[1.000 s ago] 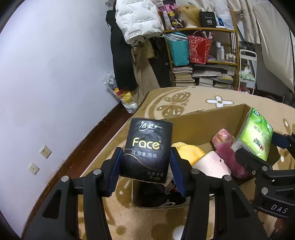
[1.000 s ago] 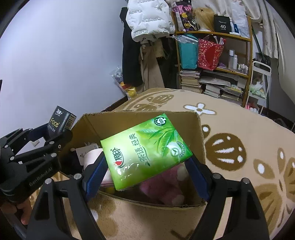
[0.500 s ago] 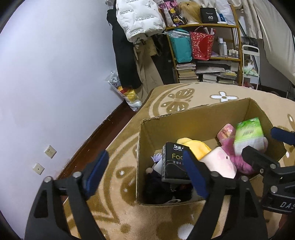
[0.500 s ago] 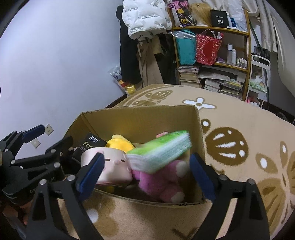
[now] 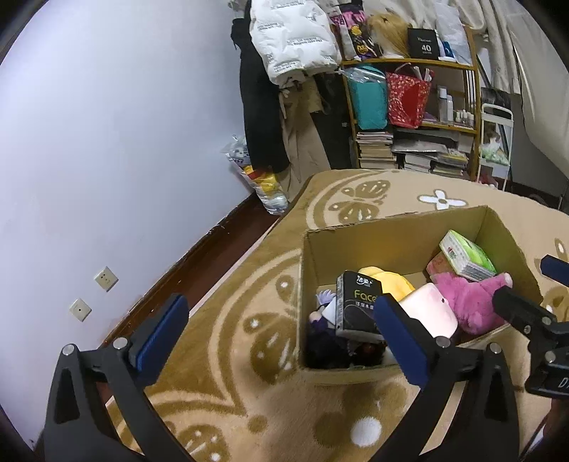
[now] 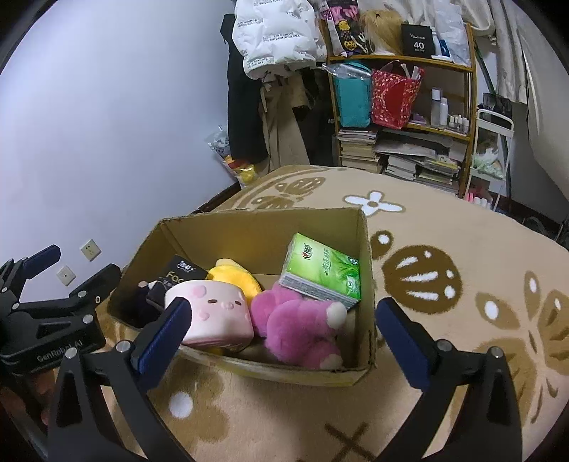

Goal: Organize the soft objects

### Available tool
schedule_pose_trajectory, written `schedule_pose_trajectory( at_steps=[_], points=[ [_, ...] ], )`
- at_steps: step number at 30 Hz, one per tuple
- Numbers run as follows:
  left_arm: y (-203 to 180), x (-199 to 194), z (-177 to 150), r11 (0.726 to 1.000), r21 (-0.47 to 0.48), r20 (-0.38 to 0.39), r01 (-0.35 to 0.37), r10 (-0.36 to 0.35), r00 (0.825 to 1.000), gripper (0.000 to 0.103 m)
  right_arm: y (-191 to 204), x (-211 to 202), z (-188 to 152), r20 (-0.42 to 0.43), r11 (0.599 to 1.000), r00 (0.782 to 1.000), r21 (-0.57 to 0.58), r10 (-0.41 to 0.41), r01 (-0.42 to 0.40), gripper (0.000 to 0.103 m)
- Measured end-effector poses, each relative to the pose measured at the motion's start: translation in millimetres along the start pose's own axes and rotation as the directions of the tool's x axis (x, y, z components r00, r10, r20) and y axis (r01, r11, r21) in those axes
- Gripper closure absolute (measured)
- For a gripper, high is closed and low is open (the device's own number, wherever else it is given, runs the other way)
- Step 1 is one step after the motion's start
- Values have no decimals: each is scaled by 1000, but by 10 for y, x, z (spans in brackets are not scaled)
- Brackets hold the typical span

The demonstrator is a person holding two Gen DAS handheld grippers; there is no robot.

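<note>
Left gripper: blue-padded fingers standing wide, jaws have just been opening, nothing between them but carpet and the near left corner of the box. Right gripper: blue pads likewise spread wide, jaws just been opening too, nothing pinched; box contents are showing in the gap beyond.

Both grippers are hovering at the near rim of the open brown cardboard box, pointing down into it. Left gripper is also showing at the left edge of the right wrist view, beside the box's left wall. No obstruction between either gripper and the box opening.

Box is sitting on the tan carpet with brown and white floral pattern. Inside, left to right:
- black "Face" tissue pack, standing on end at the left side, leaning against a dark purple plush
- yellow plush behind centre
- pale pink block-shaped plush with a face, near front, touching the near wall
- magenta plush toy, right of centre
- green tissue pack with leaf print, lying tilted on top of the magenta plush, against the right wall

Around: white wall with two sockets to the left, wooden shelf unit with books, bags and bottles behind, white puffer jacket hanging beside it.
</note>
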State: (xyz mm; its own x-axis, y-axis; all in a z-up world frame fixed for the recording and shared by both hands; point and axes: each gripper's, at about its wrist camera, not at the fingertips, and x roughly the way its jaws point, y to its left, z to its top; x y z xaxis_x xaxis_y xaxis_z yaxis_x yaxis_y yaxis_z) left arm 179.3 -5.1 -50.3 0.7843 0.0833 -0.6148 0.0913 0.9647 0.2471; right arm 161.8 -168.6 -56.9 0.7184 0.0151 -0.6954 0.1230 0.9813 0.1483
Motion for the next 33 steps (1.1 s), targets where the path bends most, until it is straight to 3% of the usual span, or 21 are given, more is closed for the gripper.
schedule_pose_trajectory(
  at_steps=[7,13,18,33],
  points=[
    [232,-290,-20,995,-94,-5,39,-39,999,1,16,-336,33,36,1000,999,-4,0,1,0],
    [247,-603,-4,999,-52,46,5,-2,999,1,32,-665,45,82,1000,997,-19,-4,6,0],
    [289,-950,-47,999,-50,100,11,-6,995,1,50,-1045,44,178,1000,984,-18,9,-6,0],
    [469,-1868,-389,994,-113,230,8,19,973,1,127,-1902,-254,309,997,949,-71,59,-38,0]
  ],
)
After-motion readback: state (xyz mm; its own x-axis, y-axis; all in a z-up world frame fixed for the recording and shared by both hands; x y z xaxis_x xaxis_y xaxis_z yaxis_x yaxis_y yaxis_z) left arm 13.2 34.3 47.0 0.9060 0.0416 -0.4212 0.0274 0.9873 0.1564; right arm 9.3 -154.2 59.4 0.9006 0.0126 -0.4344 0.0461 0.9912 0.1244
